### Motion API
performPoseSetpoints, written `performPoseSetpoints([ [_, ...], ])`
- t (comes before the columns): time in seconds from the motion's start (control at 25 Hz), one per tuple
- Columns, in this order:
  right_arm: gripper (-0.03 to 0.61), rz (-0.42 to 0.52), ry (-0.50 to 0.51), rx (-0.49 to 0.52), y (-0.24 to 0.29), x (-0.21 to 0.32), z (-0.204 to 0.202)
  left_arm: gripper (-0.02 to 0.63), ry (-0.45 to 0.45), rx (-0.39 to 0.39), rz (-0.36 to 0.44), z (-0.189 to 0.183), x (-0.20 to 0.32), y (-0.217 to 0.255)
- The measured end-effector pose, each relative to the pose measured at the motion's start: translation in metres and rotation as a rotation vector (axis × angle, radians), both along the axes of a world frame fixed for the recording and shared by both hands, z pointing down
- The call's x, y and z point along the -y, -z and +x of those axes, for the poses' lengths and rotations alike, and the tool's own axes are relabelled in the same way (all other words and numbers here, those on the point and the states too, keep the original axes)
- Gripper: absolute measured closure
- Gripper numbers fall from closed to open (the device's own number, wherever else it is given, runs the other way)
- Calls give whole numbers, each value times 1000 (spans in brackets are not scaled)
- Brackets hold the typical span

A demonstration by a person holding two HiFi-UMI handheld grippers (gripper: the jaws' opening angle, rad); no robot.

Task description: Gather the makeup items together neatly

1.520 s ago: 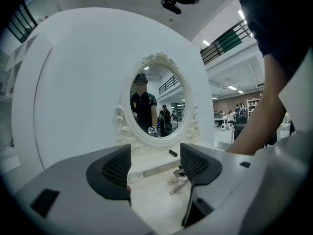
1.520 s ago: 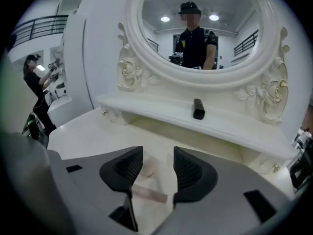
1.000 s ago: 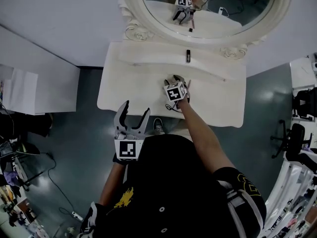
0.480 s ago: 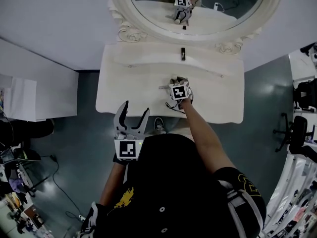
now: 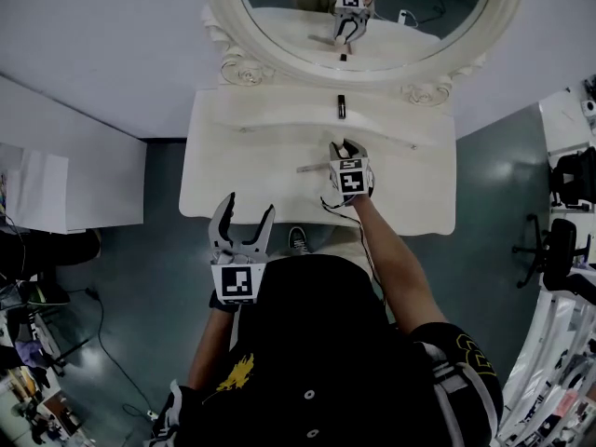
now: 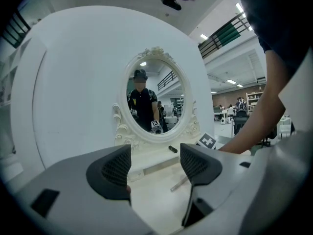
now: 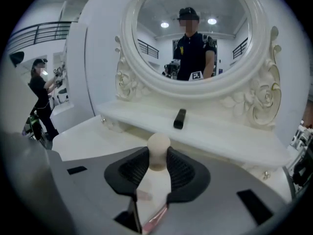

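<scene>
My right gripper (image 5: 345, 147) is over the middle of the white dressing table (image 5: 233, 156). Its jaws are closing, and the pads press on the neck of a beige round-headed makeup sponge (image 7: 158, 146), seen between them in the right gripper view (image 7: 158, 163). A slim pale makeup stick (image 5: 312, 168) lies on the tabletop just left of that gripper. On the raised shelf under the mirror, a short black tube (image 5: 341, 106) lies alone. My left gripper (image 5: 241, 214) hangs off the table's front edge, open, with nothing between its fingers (image 6: 155, 165).
An oval mirror (image 5: 372, 7) with a carved white frame stands behind the shelf. A white cabinet (image 5: 65, 175) sits left of the table. A shoe (image 5: 298, 238) shows on the floor by the front edge. Office chairs (image 5: 559, 259) stand at the right.
My right gripper has shifted a little right and toward the shelf, and its jaws have narrowed. The pale stick now shows on the tabletop to its left. The left gripper has stayed put.
</scene>
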State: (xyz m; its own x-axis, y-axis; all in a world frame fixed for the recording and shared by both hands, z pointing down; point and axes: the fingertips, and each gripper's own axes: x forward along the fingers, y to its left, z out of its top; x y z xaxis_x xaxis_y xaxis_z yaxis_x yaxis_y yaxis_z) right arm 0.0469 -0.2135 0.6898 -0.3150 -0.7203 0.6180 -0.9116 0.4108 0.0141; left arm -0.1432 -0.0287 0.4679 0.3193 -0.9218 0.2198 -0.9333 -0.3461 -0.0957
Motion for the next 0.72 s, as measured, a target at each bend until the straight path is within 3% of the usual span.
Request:
performPoseSetpoints([
  [0.2,449,147,5,4,59,34,12,293,-34,28,-11,5,7,1],
  [0.32,449,190,-26,15,83,57,30,293,-55,27,20,11,10,4],
  [0.4,449,206,-44,36,92,72,42,293,-68,55,-8,15,12,3],
  [0.72,449,126,8,56,63,96,52,293,-53,79,-25,20,24,7],
])
